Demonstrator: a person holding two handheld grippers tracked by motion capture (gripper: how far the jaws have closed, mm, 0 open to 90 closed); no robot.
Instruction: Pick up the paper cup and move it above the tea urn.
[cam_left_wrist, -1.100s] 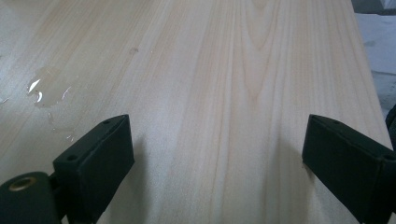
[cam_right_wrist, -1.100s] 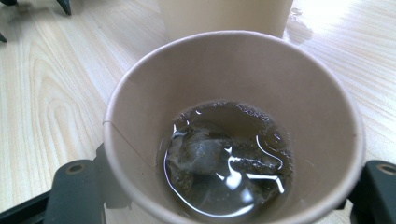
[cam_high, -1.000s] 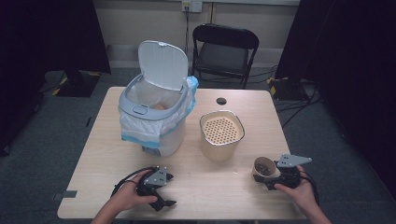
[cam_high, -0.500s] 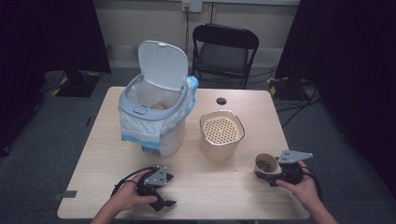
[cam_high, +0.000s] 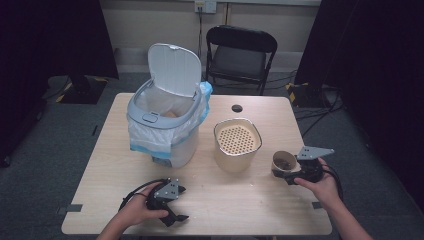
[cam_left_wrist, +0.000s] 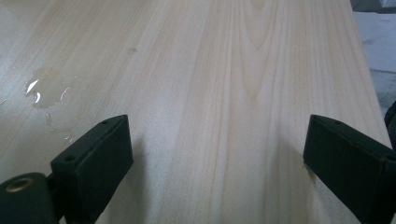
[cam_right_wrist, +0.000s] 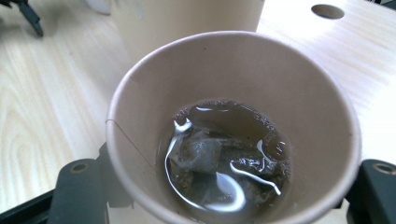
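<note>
Gripping a paper cup (cam_high: 283, 163) at the lower right of the high view, the right gripper (cam_high: 295, 176) has its jaws pressed on either side of the cup's wall; a tea bag (cam_right_wrist: 205, 158) lies soaked in dark liquid inside. The left gripper (cam_high: 176, 204), at the lower left, rests on the table (cam_high: 250, 205) with jaws spread apart and nothing between them. Just beside the cup stands a cream strainer pot (cam_high: 237, 144).
</note>
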